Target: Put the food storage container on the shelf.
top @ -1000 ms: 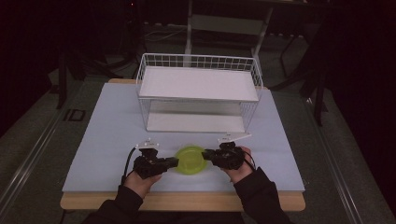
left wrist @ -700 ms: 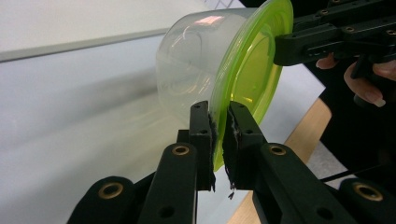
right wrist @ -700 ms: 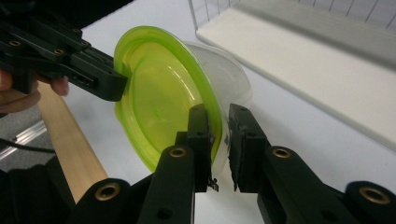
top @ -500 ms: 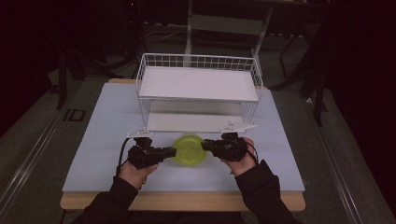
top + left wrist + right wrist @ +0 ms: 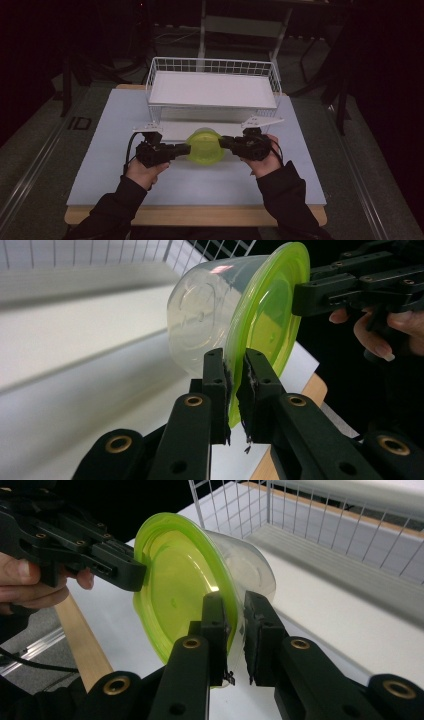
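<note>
Container (image 5: 204, 146) between left tool (image 5: 181, 149) and right tool (image 5: 226, 143), rack (image 5: 212, 90) behind

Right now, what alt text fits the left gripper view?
Left gripper fingers pinch the lime-green lid rim of a clear container, tilted on its side. The right gripper grips the far rim, above a white table.

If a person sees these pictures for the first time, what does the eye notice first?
First, the bright green lid of a clear container, held above the table's near half. The left gripper and the right gripper each pinch its rim from opposite sides. Behind it stands a white wire basket.
</note>
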`<state>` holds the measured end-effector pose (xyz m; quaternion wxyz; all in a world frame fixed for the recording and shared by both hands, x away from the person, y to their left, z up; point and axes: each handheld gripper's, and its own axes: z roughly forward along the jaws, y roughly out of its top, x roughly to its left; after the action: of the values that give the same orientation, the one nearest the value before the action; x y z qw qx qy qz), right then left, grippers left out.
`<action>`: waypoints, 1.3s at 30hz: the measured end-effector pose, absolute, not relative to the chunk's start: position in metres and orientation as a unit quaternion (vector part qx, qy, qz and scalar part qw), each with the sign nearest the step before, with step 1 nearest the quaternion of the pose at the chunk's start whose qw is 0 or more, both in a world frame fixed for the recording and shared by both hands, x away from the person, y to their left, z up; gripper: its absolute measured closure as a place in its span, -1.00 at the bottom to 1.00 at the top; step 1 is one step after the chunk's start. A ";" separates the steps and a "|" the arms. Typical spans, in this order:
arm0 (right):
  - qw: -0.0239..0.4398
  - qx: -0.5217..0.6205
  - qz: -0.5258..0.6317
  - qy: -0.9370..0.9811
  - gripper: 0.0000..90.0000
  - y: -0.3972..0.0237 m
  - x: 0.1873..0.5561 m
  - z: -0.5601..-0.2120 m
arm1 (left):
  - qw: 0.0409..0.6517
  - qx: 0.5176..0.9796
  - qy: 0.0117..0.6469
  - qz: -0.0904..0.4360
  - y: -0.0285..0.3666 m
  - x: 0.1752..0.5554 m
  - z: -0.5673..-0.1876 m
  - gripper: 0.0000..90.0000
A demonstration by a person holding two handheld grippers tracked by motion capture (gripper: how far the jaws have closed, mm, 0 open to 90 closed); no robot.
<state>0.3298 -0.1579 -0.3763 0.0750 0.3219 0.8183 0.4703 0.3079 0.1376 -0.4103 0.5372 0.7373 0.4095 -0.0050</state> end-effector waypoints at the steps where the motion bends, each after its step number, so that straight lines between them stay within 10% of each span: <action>1: 0.075 0.322 0.470 0.818 0.79 -0.158 0.331 -0.372 | 0.539 0.737 0.408 -0.001 0.137 0.309 -0.407 0.84; 39: 0.084 0.370 0.480 0.791 0.79 -0.161 0.409 -0.275 | 0.563 0.708 0.427 0.020 0.129 0.392 -0.316 0.83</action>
<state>0.4089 -0.1606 -0.2748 0.0839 0.3699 0.7909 0.4802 0.3920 0.1285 -0.3165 0.5625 0.7078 0.4268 0.0204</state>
